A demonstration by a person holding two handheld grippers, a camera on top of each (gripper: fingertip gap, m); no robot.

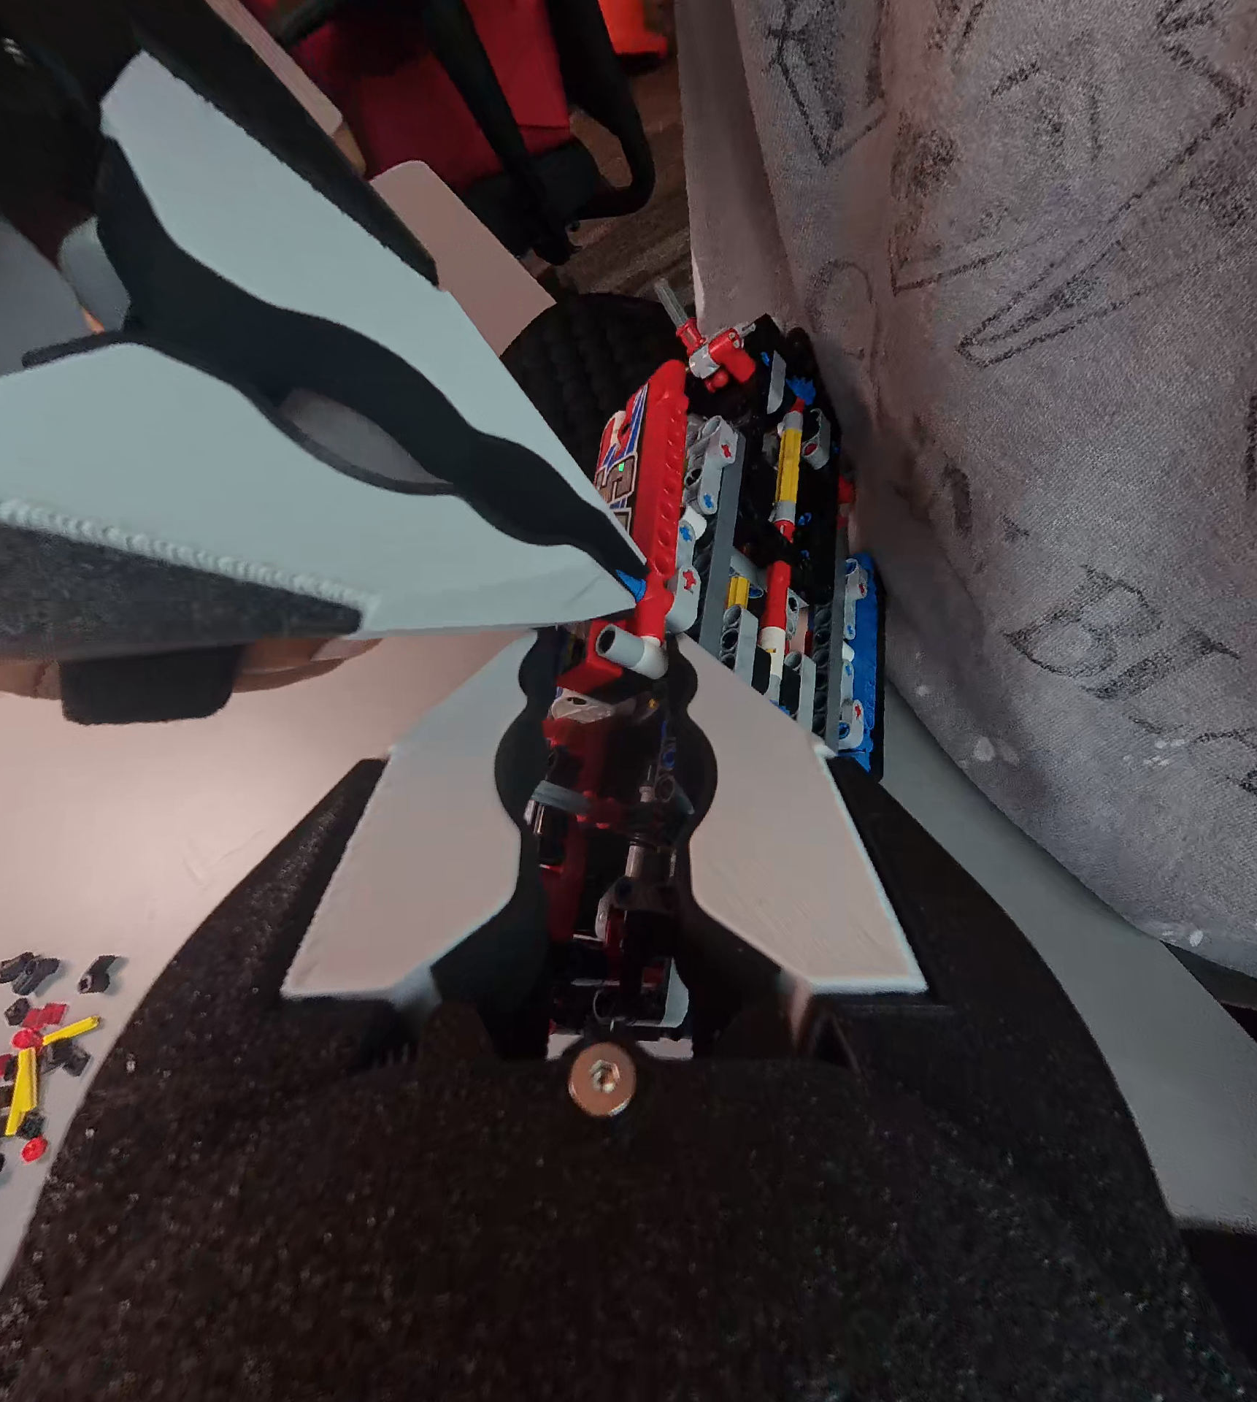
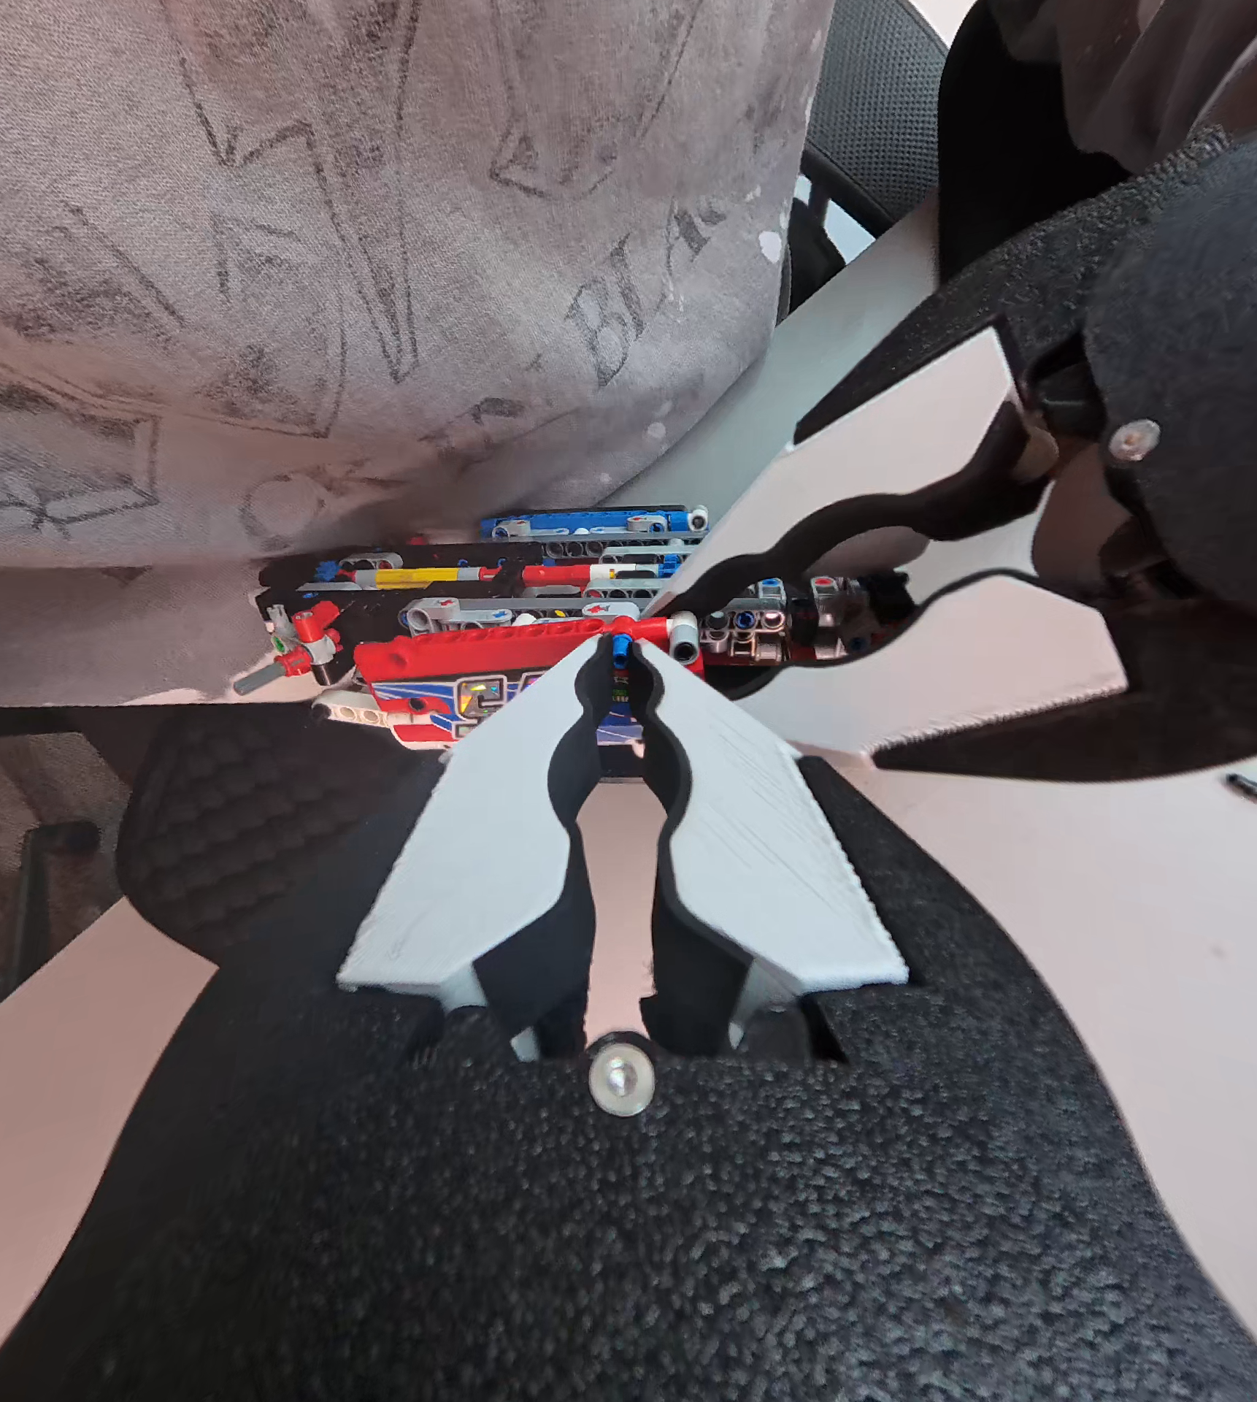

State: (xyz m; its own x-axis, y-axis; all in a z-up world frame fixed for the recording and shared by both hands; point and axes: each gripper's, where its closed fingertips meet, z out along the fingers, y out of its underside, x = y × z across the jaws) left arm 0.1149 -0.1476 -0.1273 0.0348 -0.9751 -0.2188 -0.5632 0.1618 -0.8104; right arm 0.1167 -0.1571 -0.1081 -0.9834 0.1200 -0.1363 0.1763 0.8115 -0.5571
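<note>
A brick-built toy vehicle, red, black, grey and blue, lies on its side at the table edge against a person's grey shirt. My left gripper is shut on the vehicle's near end, which sits in the hollow between its white fingers. My right gripper comes in from the upper left, its tips pinched on a small blue pin at the vehicle's red side beam. In the right wrist view the right gripper is shut on the blue pin against the vehicle. The left gripper clamps the vehicle from the right.
Several loose small black, red and yellow parts lie on the white table at lower left. The person's grey printed shirt is close behind the vehicle. A black chair armrest sits below the table edge. Small black pieces lie at far right. My two grippers' fingertips are within a few centimetres of each other.
</note>
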